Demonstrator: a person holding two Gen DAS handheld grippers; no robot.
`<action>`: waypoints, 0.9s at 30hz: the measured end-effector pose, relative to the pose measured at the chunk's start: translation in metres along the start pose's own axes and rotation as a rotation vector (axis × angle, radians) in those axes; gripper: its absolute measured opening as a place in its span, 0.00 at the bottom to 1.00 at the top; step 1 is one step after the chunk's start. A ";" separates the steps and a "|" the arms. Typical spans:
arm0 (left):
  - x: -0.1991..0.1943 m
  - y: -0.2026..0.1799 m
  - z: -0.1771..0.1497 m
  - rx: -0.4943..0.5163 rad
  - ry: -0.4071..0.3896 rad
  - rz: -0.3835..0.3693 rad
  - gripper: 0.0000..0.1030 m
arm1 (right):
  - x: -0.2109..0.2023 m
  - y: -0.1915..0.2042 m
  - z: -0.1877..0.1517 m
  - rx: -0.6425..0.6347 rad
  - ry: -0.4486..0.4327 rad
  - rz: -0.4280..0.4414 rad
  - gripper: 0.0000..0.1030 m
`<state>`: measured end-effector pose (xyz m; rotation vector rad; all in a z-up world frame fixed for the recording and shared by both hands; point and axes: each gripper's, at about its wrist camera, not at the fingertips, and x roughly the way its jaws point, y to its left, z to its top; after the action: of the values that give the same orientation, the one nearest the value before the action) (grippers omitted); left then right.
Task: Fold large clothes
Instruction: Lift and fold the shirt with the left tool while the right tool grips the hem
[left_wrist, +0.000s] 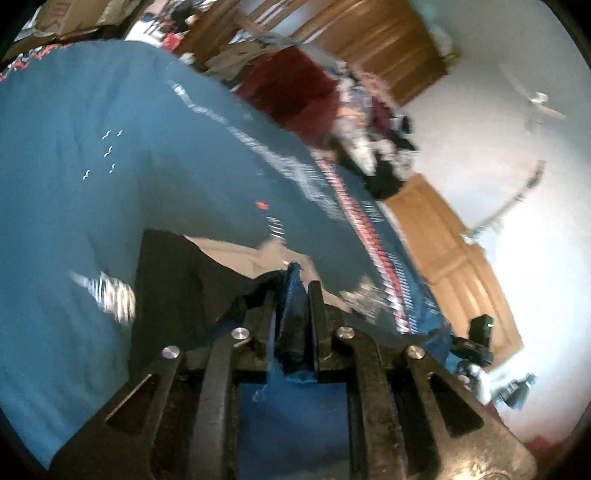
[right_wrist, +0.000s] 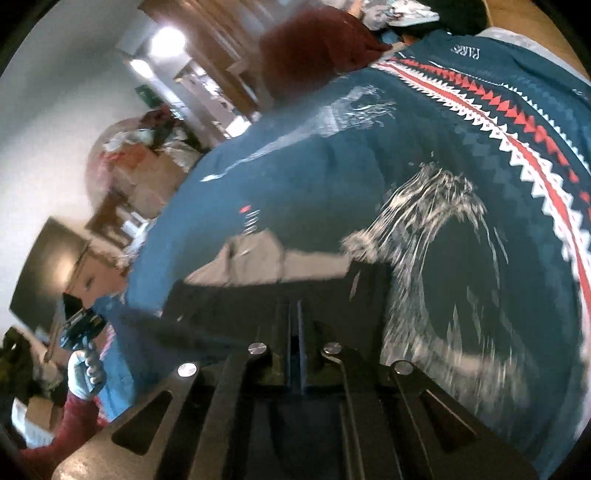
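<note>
A red cloth (left_wrist: 291, 96) and a pile of clothes (left_wrist: 373, 133) lie past the big blue shirt (left_wrist: 110, 206). The shirt is spread out, its red stripe (right_wrist: 517, 147) running slantwise. Left tongs (left_wrist: 291, 295) pinch its hem; right tongs (right_wrist: 294, 314) pinch it too. Only the right view shows a gloved hand (right_wrist: 85, 373).

Blue garment (left_wrist: 74, 203) cut off by frame edges; background clutter (left_wrist: 369, 140) motion-blurred.
</note>
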<state>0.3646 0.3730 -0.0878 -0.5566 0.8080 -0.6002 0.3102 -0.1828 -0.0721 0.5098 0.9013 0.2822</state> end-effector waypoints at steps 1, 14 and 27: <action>0.016 0.009 0.003 -0.002 0.014 0.037 0.20 | 0.020 -0.009 0.009 -0.007 0.019 -0.015 0.04; 0.071 0.062 -0.010 -0.007 0.145 0.235 0.28 | 0.100 -0.061 -0.023 -0.045 0.081 -0.215 0.20; 0.026 0.054 -0.086 0.264 0.224 0.505 0.59 | 0.062 0.008 -0.144 -0.206 0.050 -0.343 0.43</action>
<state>0.3257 0.3738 -0.1858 -0.0324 1.0174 -0.2948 0.2307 -0.1057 -0.1835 0.1530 0.9784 0.0737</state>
